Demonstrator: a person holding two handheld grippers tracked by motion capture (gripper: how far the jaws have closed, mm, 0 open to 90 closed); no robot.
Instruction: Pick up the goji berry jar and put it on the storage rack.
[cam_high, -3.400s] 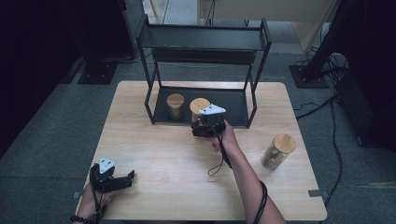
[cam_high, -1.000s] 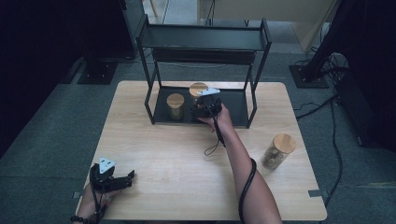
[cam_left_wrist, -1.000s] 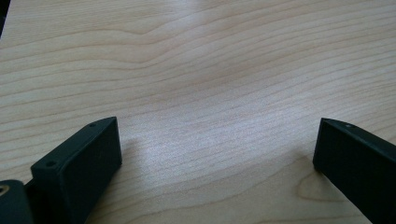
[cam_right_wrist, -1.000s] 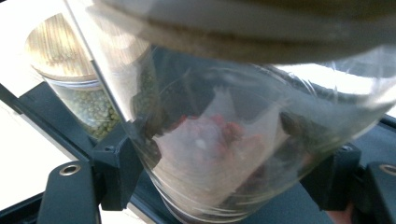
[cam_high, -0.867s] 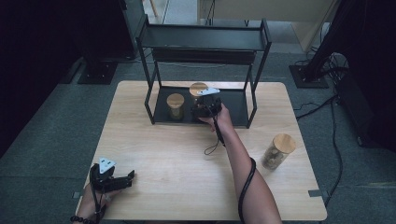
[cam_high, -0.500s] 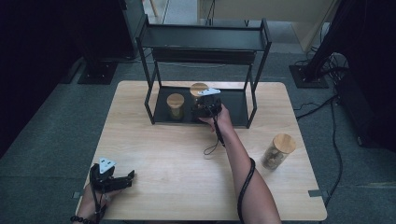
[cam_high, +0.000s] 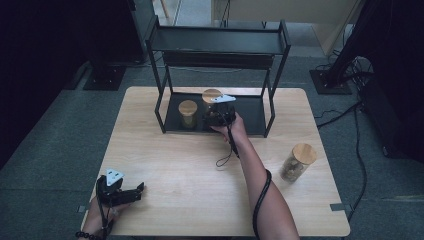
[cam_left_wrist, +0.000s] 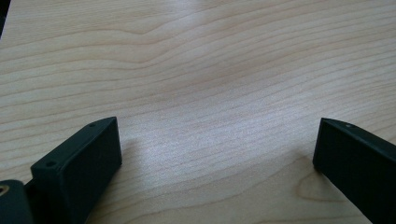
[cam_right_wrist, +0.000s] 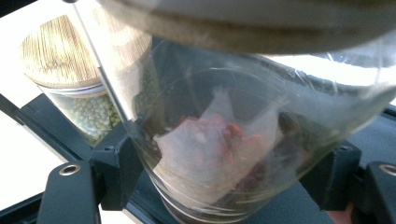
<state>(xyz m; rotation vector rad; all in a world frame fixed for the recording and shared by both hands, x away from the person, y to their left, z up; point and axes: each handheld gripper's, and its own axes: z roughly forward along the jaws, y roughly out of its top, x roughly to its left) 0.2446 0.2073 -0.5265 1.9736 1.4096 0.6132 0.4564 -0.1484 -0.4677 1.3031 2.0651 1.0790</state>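
Right gripper (cam_high: 218, 116) fingers hold jar (cam_right_wrist: 219, 154) on rack (cam_high: 252, 107). Glass: hard, slippery, breakable. Grab low on sides. Left gripper (cam_high: 119, 192) fingers wide, empty.

Clear glossy glass jar (cam_right_wrist: 224, 140), matt black metal rack (cam_high: 220, 47), smooth pale wood table (cam_high: 175, 165).

A pale wooden surface (cam_high: 190, 165) is seen, with a black two-tier rack (cam_high: 220, 45) set at its far edge. On the rack's lower shelf (cam_high: 250, 112), a jar with a wooden lid (cam_high: 188, 113) stands just left of the right gripper (cam_high: 218, 116). Another wooden-lidded jar (cam_high: 297, 161) stands on the surface, nearer and to the right of that gripper. The left gripper (cam_high: 120, 192) rests on the surface's near left corner.
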